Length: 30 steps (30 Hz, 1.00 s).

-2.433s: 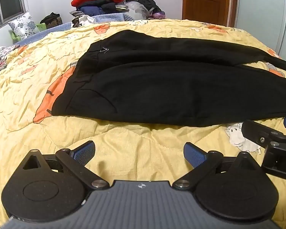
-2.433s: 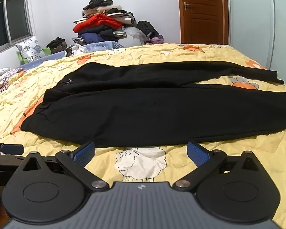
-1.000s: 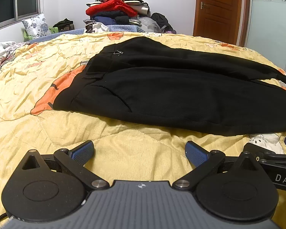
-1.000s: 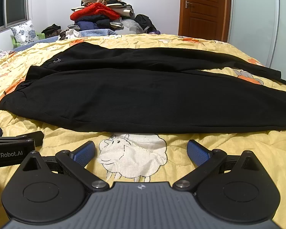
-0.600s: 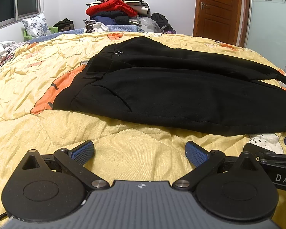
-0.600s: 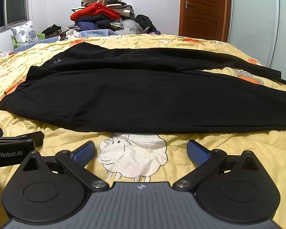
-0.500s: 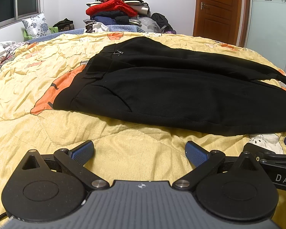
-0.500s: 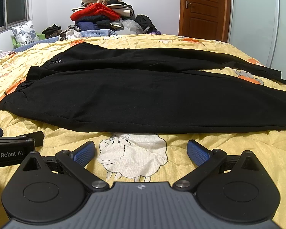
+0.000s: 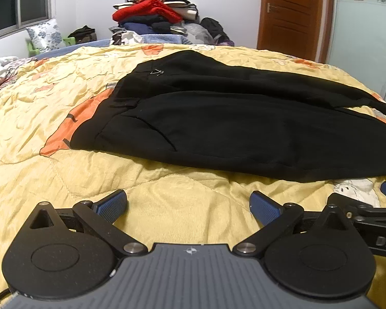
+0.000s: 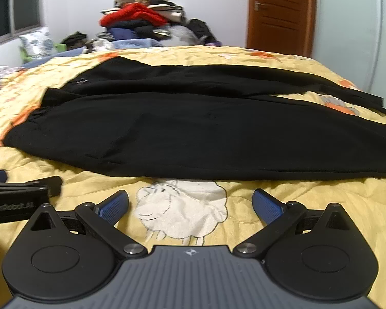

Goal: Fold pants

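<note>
Black pants (image 9: 218, 118) lie spread flat on a yellow quilt (image 9: 51, 170), waistband to the left, both legs running right; they also show in the right wrist view (image 10: 205, 134). My left gripper (image 9: 187, 203) is open and empty, low over the quilt just short of the pants' near edge, by the waist end. My right gripper (image 10: 190, 203) is open and empty over a white sheep print (image 10: 182, 211), just short of the near leg. Each gripper shows at the edge of the other's view.
A pile of clothes (image 9: 151, 13) with a red garment on top stands past the bed's far edge. A brown door (image 9: 293, 15) is at the back right, a window (image 9: 15, 2) and a patterned pillow (image 9: 45, 34) at the back left.
Both grippers have shifted slightly; the right wrist view is blurred with motion and the pants sit a little nearer in it. Both stay open.
</note>
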Motion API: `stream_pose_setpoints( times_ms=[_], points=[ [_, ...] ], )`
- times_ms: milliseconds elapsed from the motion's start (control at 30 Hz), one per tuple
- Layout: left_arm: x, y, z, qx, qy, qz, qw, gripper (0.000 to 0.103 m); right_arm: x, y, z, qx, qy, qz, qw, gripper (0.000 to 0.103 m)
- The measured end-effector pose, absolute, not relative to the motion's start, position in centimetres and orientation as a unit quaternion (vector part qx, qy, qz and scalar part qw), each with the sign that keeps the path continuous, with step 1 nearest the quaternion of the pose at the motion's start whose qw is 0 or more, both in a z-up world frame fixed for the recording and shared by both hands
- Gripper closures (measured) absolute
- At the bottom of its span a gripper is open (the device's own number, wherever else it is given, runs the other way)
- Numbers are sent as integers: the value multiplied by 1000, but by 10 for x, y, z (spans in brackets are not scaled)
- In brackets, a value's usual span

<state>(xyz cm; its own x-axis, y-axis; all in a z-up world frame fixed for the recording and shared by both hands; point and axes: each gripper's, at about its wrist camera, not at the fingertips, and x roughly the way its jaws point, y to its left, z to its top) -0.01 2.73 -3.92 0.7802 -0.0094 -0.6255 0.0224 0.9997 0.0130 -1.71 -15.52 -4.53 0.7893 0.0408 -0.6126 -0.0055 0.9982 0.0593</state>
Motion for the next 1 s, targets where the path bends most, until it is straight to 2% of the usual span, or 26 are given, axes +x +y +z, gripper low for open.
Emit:
stream_pose_setpoints(
  times_ms=[100,267,433,667,733,833,1000],
  points=[
    [-3,36,-35,-1,336,-11,942,1,-30,-160,-32,31,290,62,955,0],
    [-1,54,-15,-20,329,-12,944,1,-20,-148,10,-76,210,130,966,0],
    [23,72,8,-20,326,14,945,1,58,-151,32,-72,242,184,950,0],
    [71,112,29,-87,331,50,938,1,167,-157,44,-64,173,301,936,0],
    [82,120,34,-103,322,63,939,1,207,-147,43,-71,194,355,912,0],
    [98,126,39,-112,311,80,940,1,266,-128,35,-74,266,412,868,0],
    [117,125,37,-93,313,84,941,1,338,-100,19,-117,311,439,835,0]
  ],
)
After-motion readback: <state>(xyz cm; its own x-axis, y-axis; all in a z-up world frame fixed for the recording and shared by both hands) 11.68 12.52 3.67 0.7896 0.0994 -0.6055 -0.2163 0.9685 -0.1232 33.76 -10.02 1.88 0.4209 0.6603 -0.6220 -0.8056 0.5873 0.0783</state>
